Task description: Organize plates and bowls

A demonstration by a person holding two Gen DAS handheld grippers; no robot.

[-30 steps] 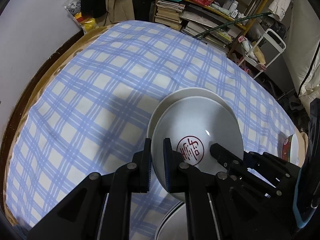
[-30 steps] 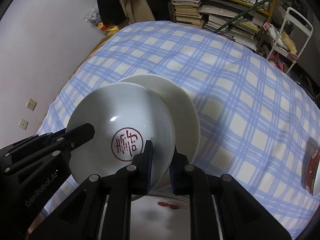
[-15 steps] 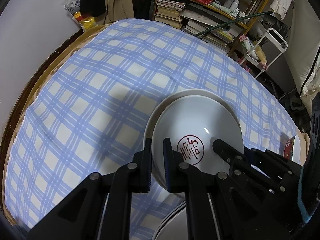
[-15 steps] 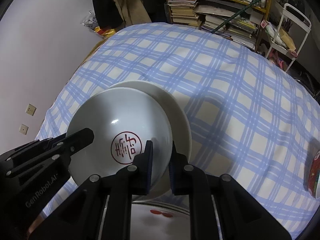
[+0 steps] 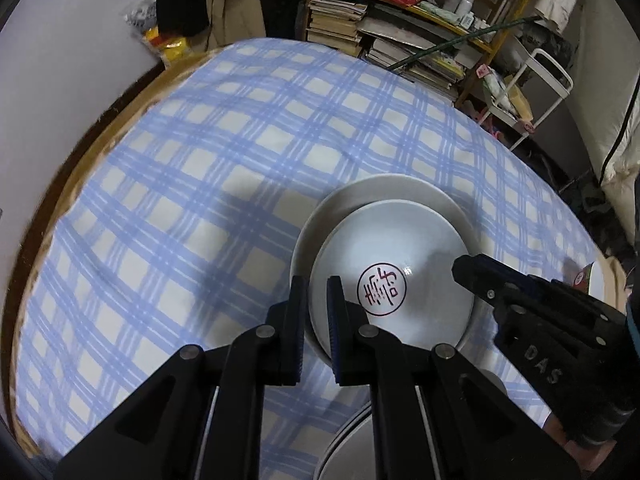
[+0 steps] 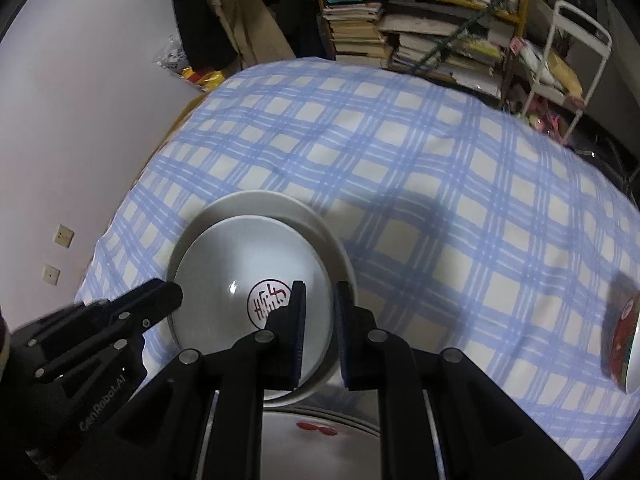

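A white dish with a round red seal mark (image 5: 424, 264) (image 6: 248, 256) is held by both grippers over a larger white plate (image 5: 360, 200) (image 6: 276, 202) on the blue checked cloth. My left gripper (image 5: 316, 286) is shut on the dish's left rim; in the right wrist view its black fingers (image 6: 160, 300) reach in from the lower left. My right gripper (image 6: 320, 290) is shut on the right rim, and the left wrist view shows its fingers (image 5: 472, 272) at the right. Whether the dish rests on the plate I cannot tell.
Another white plate (image 6: 320, 436) (image 5: 352, 444) with red marks lies under the grippers at the near edge. A red-patterned bowl (image 6: 622, 344) (image 5: 586, 280) stands at the far right. Cluttered bookshelves (image 5: 400, 40) and a white trolley (image 6: 576, 60) stand beyond the table.
The marked dish has come to sit more centrally over the larger plate, which earlier stuck out well to one side. Both grips are unchanged.
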